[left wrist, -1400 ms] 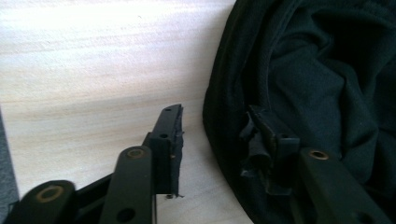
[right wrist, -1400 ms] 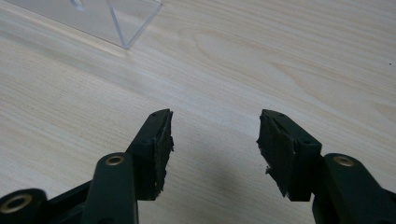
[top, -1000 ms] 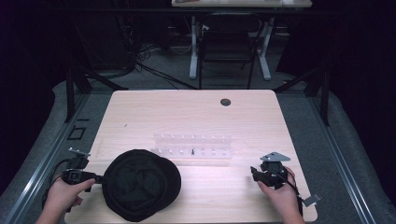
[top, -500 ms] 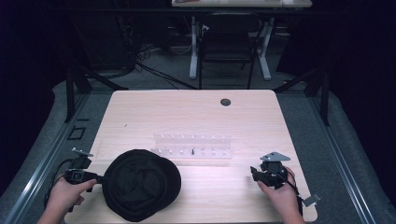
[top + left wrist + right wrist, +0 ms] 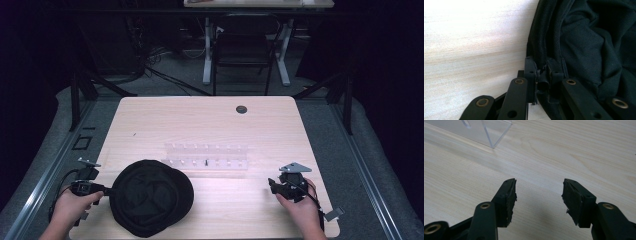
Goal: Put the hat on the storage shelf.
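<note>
left gripper [image 5: 543, 75] | just closed onto black cap [image 5: 150, 196] rim (pinched) | table [image 5: 210, 125]

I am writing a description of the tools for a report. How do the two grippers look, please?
Both are black. The left gripper has flat link bars with brass-coloured rivets and blocky black pads. The right gripper has the same bars and rivets; its ribbed pads look worn at the edges. In the high view it carries a grey three-cornered plate, and a black cable trails from it.
</note>
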Demonstrator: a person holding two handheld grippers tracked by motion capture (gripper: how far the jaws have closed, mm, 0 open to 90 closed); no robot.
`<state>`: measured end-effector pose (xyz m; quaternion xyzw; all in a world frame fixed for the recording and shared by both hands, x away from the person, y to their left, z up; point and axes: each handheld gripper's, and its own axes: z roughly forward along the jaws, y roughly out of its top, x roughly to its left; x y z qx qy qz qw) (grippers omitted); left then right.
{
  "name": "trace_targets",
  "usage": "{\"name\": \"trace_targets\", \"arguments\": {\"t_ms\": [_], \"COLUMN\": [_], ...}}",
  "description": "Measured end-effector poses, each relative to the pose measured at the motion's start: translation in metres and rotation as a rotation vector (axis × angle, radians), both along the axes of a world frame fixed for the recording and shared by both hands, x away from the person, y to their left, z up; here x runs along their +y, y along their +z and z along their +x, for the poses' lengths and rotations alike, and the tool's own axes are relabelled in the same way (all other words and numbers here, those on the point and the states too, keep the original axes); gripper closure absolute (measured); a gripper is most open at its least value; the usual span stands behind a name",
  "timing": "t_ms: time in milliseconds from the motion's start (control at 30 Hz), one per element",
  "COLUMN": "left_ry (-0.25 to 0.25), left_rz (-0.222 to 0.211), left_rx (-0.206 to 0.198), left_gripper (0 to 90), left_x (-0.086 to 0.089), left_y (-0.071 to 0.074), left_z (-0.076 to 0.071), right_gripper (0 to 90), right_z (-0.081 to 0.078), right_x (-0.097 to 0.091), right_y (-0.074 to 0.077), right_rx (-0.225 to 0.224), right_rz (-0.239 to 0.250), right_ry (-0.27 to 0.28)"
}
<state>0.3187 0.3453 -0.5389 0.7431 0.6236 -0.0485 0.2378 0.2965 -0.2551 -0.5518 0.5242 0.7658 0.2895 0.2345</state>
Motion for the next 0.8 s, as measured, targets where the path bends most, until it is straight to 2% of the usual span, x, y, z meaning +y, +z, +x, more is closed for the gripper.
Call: {"name": "trace_targets", "arguments": {"t_ms": [167,233,433,500,533,700,800], "left_ry": [-0.004,0.001,-0.003,-0.007,-0.005,-0.013,-0.019], "left_rz": [0.007,0.009,0.010,0.007,0.007,-0.004,-0.007], "left_rx": [0.007,-0.001,0.002,0.006,0.004,0.008,-0.006], "left_gripper": [83.7,84.4,84.9,85.0,85.0,85.2,85.2], "left_x": [-0.001,-0.002,-0.003,-0.003,-0.003,-0.004,-0.005], "left_y": [0.003,0.005,0.010,0.013,0.013,0.021,0.028], "left_z": [0.001,0.001,0.002,0.002,0.002,0.003,0.002], "right_gripper": [45.6,47.7,49.5,49.5,49.5,49.2,48.8], "right_z": [0.000,-0.001,-0.003,-0.003,-0.003,-0.002,-0.002], "right_x": [0.000,0.002,0.004,0.004,0.005,0.004,0.002], "right_y": [-0.001,0.000,0.001,0.002,0.001,0.001,0.001], "right_rx": [-0.005,-0.017,-0.040,-0.035,-0.032,0.010,0.021], "right_rz": [-0.001,-0.023,-0.015,-0.022,-0.010,0.006,0.012], "right_ry": [0.019,0.029,0.051,0.048,0.044,0.020,0.006]}}
